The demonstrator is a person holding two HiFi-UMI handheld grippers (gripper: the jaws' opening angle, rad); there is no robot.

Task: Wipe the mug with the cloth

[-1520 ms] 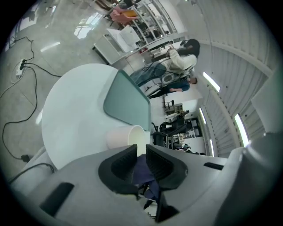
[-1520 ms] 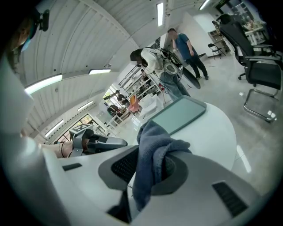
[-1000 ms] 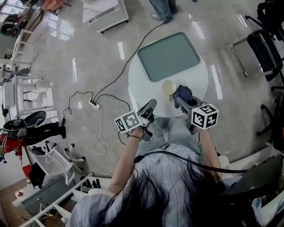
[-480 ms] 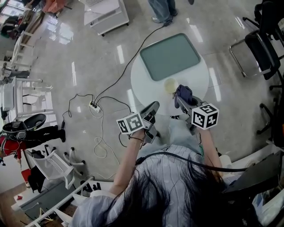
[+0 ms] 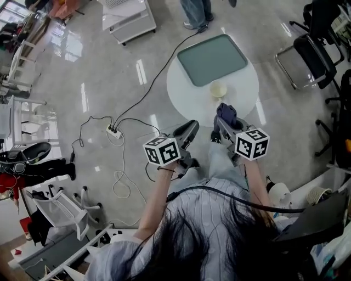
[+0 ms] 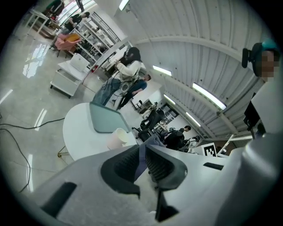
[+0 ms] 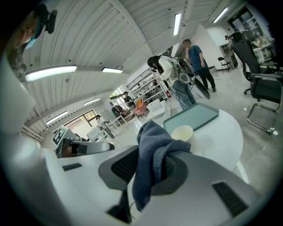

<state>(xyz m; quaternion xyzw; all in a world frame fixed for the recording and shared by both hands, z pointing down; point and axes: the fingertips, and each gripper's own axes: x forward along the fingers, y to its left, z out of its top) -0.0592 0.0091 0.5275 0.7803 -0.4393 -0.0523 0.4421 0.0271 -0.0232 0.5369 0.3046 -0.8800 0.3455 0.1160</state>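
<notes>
A cream mug stands on the round white table, just in front of a grey-green tray. My right gripper is shut on a dark blue cloth, held in the air short of the table's near edge. In the right gripper view the cloth drapes over the jaws, with the mug beyond it. My left gripper hangs to the left of the right one, off the table. Its jaws stand almost together with a thin slit and hold nothing. The mug shows left of them.
A power strip with cables lies on the floor left of the table. Black office chairs stand at the right. A white cart and a standing person's legs are beyond the table. A white rack is at lower left.
Both grippers have drawn back from the table, so the cloth is farther from the mug than before. The left gripper has drifted slightly right. Neither grip has changed.
</notes>
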